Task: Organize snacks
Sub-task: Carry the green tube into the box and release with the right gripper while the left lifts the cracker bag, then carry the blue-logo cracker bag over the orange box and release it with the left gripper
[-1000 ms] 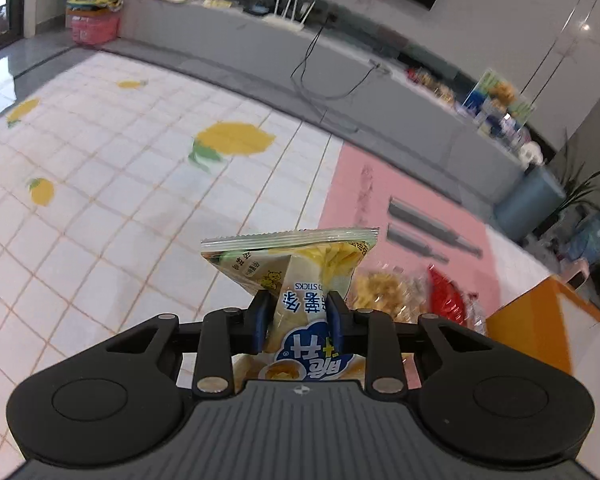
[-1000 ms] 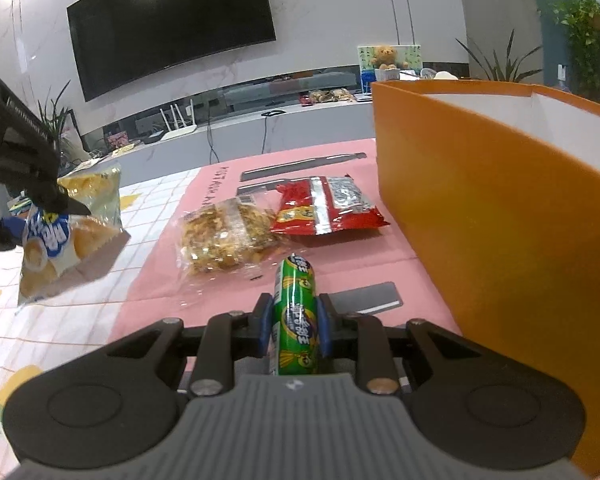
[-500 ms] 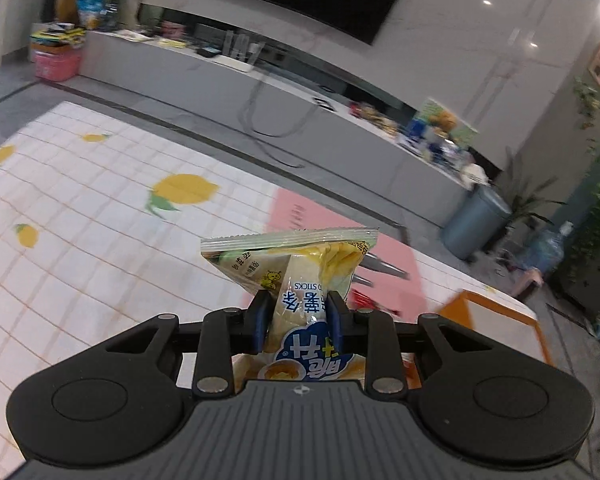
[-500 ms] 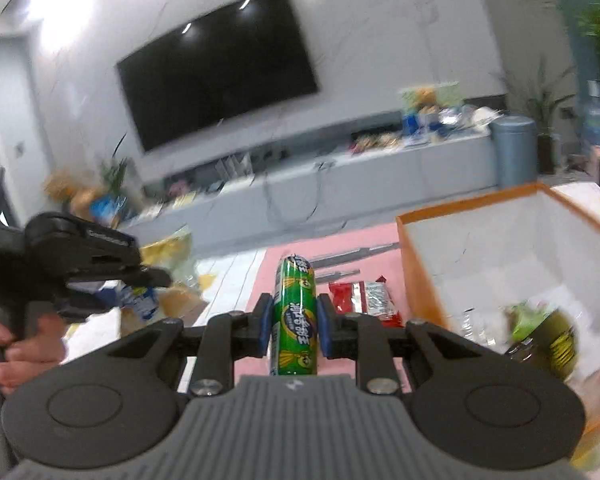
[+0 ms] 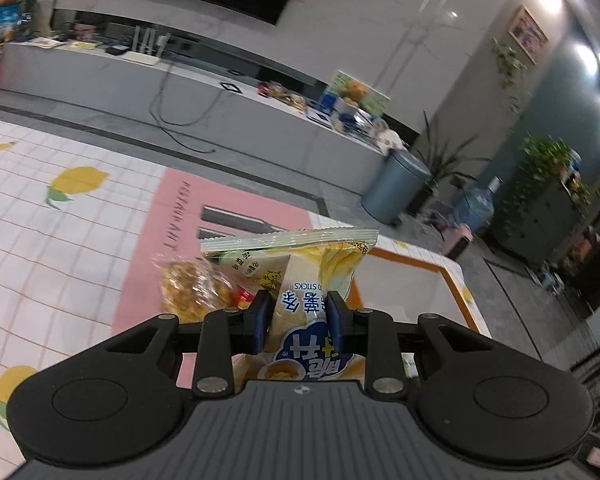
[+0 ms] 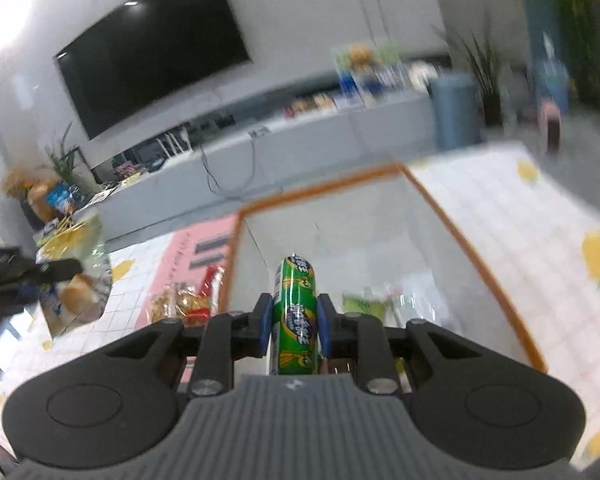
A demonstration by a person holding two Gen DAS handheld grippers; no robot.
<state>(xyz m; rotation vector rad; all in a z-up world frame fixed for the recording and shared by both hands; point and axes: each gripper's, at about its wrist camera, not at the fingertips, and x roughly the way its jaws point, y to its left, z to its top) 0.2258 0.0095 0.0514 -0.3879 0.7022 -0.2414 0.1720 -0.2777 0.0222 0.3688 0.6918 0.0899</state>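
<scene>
My left wrist camera looks forward along my fingers (image 5: 260,316) from above the tabletop (image 5: 60,240), facing the TV wall. My right wrist camera, blurred, looks down into the orange box (image 6: 480,256) from close above. Both views share the box, the pink mat (image 5: 156,248) and the TV console (image 6: 340,132).

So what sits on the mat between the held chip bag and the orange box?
In the right wrist view, two snacks lie there on the pink mat: a clear nut-snack bag and a red packet, between the chip bag and the orange box.
</scene>
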